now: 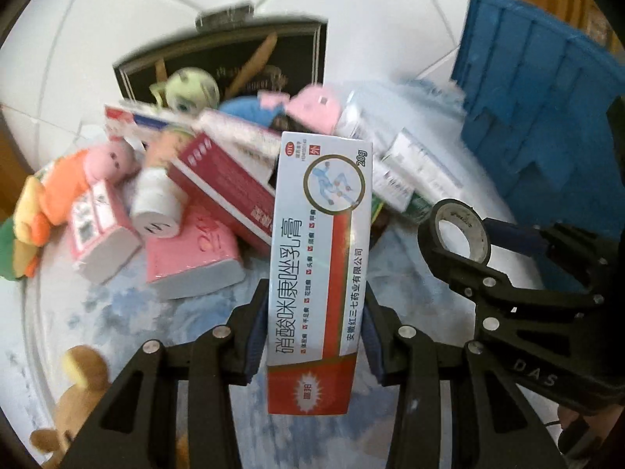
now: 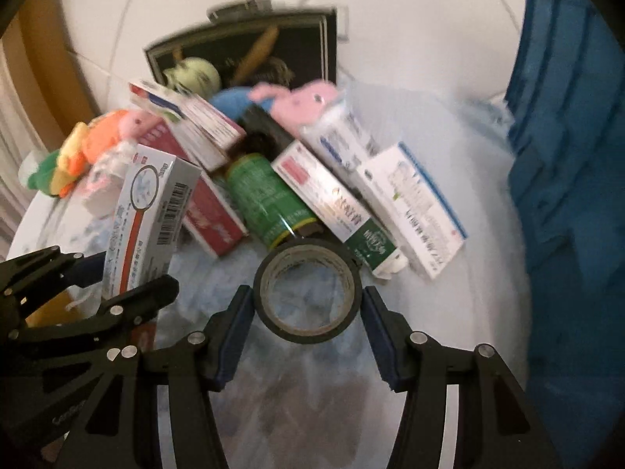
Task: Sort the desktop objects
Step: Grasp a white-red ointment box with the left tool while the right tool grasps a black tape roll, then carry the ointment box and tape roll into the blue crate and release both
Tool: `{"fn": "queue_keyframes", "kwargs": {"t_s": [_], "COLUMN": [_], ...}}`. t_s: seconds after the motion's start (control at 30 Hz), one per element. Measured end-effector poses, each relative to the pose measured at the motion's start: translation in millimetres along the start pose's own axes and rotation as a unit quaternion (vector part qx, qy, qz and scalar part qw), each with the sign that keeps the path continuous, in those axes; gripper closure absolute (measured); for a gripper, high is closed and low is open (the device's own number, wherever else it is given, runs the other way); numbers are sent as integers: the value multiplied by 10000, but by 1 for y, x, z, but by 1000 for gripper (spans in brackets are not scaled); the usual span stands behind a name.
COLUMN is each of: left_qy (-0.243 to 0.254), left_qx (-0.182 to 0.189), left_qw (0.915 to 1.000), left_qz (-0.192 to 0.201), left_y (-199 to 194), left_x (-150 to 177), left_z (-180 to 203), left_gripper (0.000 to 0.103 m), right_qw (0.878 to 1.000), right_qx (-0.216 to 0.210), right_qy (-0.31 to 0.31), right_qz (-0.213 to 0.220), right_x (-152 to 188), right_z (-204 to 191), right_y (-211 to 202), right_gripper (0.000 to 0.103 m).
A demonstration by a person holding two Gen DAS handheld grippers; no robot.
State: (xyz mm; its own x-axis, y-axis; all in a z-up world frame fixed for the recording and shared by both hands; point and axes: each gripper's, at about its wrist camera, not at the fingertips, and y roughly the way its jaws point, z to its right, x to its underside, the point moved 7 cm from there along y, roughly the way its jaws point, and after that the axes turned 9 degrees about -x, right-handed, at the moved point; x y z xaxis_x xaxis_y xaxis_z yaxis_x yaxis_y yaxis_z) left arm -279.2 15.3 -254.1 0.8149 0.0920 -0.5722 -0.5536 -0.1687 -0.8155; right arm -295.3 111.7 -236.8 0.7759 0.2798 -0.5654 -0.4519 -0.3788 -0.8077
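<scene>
My left gripper (image 1: 314, 312) is shut on a white and red ointment box (image 1: 320, 258), held upright above the table; the box also shows in the right wrist view (image 2: 144, 211). My right gripper (image 2: 306, 308) is shut on a black tape roll (image 2: 306, 293), its pads touching the roll's sides. The roll also shows in the left wrist view (image 1: 459, 234). Behind both lies a heap of medicine boxes (image 2: 410, 203), a green bottle (image 2: 265, 199) and plush toys (image 1: 74, 187).
A blue plastic crate (image 1: 539, 113) stands at the right, also in the right wrist view (image 2: 570, 164). A black box (image 1: 234, 58) stands at the back with toys in front. A brown teddy (image 1: 78, 391) lies near the table's left front edge.
</scene>
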Motion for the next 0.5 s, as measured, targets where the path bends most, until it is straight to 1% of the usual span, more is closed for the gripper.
{"fn": "queue_keyframes", "kwargs": {"t_s": [0.27,0.5], "left_qy": [21,59], "left_qx": [-153,-135], "left_qw": [9975,9910], "left_qz": [695,1329], "left_y": [-91,-167], "left_x": [0,1], "left_z": [-1,10], "left_gripper": [61,61], "right_qw": [9969,9871], "right_qx": [10,148], "right_qy": [-169,-469], "right_qz": [770,1527], "right_x": [-6,-5], "right_z": [-27,-55], "right_y": [-91,-181], "right_gripper": [48,48]}}
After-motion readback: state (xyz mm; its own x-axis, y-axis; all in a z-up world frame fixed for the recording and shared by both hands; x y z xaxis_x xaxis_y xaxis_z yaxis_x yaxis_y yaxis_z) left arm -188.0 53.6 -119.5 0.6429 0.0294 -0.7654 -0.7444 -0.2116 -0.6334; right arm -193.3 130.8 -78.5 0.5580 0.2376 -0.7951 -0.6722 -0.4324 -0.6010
